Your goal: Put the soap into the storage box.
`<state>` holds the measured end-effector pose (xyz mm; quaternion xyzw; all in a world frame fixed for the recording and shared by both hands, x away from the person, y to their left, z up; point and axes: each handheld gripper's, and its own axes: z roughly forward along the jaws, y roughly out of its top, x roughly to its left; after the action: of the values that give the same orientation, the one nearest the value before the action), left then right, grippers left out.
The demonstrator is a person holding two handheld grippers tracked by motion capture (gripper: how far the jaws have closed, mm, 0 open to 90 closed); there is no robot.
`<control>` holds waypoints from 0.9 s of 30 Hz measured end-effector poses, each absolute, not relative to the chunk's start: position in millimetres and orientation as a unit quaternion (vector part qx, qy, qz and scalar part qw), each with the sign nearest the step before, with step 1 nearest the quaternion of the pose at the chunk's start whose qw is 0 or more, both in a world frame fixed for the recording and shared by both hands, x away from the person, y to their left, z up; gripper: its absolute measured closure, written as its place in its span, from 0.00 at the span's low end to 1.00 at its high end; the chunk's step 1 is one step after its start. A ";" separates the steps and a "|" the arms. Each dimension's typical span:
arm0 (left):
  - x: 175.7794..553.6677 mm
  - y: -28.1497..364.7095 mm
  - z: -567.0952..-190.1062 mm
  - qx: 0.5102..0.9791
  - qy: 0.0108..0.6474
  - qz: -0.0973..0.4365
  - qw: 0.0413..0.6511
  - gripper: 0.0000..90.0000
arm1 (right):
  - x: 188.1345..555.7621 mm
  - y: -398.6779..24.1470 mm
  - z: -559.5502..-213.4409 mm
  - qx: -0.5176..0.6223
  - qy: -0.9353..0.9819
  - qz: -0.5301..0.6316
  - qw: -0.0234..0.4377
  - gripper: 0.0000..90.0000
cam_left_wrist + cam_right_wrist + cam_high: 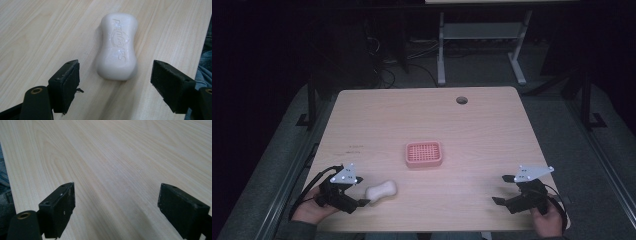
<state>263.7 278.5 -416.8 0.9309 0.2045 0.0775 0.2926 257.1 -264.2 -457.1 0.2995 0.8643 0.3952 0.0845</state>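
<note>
Pale wood table (492, 130) from above: a white soap (381, 191) lies near the front edge at the left, just beside the left gripper (360, 202), its jaws spread wide. A pink dish (424, 154) sits mid-table, well apart from the soap. The right gripper (501, 189) hovers at the front right, jaws released too.

Left gripper view: the soap (117, 47) rests flat on the table, ahead of the open jaws, untouched.

Right gripper view: jaws apart over bare wood (120, 165).
</note>
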 end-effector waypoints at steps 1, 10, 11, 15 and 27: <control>264.0 277.9 -416.4 0.931 0.203 0.078 0.293 0.25 | 257.1 -264.2 -457.0 0.298 0.865 0.394 0.086 0.16; 268.2 267.6 -412.6 0.933 0.194 0.078 0.293 0.25 | 256.8 -264.4 -456.6 0.299 0.864 0.395 0.086 0.16; 269.2 266.4 -412.8 0.933 0.193 0.078 0.293 0.25 | 256.7 -264.3 -456.5 0.299 0.865 0.395 0.087 0.16; 271.3 261.9 -414.2 0.936 0.191 0.076 0.287 0.25 | 256.2 -263.9 -455.9 0.298 0.865 0.394 0.086 0.16; 276.9 249.5 -416.7 0.942 0.178 0.071 0.275 0.26 | 255.5 -263.7 -455.6 0.297 0.865 0.396 0.087 0.16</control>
<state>276.9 249.5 -416.7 0.9419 0.1784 0.0714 0.2754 255.5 -263.7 -455.6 0.2967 0.8648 0.3957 0.0866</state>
